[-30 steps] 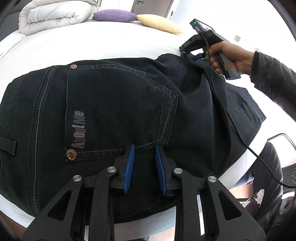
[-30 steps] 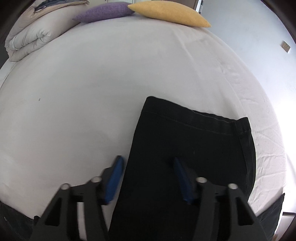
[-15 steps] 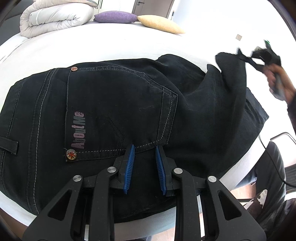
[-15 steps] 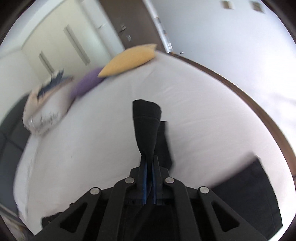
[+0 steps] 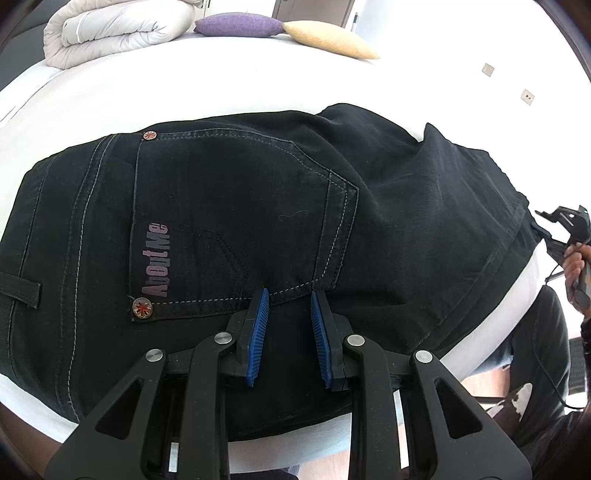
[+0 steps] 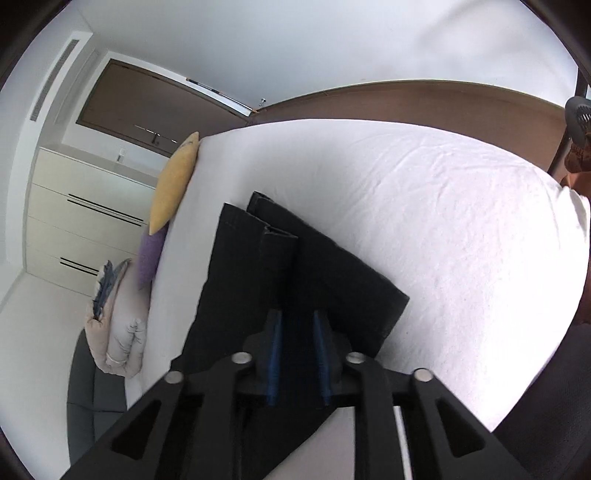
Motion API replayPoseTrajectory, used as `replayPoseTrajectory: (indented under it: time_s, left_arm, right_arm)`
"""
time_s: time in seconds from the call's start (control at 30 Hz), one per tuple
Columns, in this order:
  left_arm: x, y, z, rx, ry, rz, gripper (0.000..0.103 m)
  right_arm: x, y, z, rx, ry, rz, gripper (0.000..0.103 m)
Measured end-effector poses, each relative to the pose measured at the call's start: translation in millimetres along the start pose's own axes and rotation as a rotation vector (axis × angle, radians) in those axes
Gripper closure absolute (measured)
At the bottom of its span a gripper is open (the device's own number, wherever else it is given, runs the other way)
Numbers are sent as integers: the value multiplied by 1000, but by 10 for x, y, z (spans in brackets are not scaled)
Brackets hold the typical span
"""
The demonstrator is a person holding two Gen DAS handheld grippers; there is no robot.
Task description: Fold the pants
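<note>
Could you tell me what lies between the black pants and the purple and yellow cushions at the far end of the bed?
Only bare white sheet. The left wrist view shows it running unbroken from the pants to the purple cushion and the yellow cushion.

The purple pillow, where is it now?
In the left wrist view the purple pillow lies at the far end of the white bed, between the rolled pale duvet on its left and the yellow pillow on its right.
</note>
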State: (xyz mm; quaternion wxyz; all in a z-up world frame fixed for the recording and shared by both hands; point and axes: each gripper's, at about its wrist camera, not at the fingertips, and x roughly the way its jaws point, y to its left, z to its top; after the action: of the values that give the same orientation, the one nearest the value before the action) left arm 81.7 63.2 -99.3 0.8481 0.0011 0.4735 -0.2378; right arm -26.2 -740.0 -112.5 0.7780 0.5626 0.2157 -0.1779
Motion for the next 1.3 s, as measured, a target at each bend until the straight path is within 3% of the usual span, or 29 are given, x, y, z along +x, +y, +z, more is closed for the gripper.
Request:
replayPoseTrajectory:
  time_s: [0.07, 0.23, 0.33, 0.4, 0.43, 0.47, 0.5, 0.8, 1.3]
  left_arm:
    - [2, -11, 14, -1, 4, 10, 80]
    - [26, -49, 42, -8, 7, 29, 80]
    - [45, -59, 49, -10, 7, 32, 80]
    - [54, -56, 40, -11, 5, 33, 80]
    - [54, -54, 41, -10, 5, 33, 80]
    - [49, -48, 37, -9, 5, 32, 80]
    - [55, -48, 43, -10, 4, 30, 80]
    - [27, 28, 18, 4, 6, 19, 80]
    - [-10, -61, 70, 35, 30, 32, 80]
  right_arm:
    - [28, 80, 2, 2, -4, 23, 48]
    - [316, 150, -2, 45, 62, 8, 47]
    - [496, 222, 49, 60, 59, -14, 48]
    - [602, 246, 98, 73, 56, -16, 52]
    - [641, 243, 125, 87, 57, -7, 64]
    - [680, 236, 150, 91, 66, 8, 88]
    - [696, 218, 164, 89, 77, 12, 98]
    - [182, -110, 101, 68, -7, -26, 99]
    - [12, -207, 23, 91, 1, -27, 100]
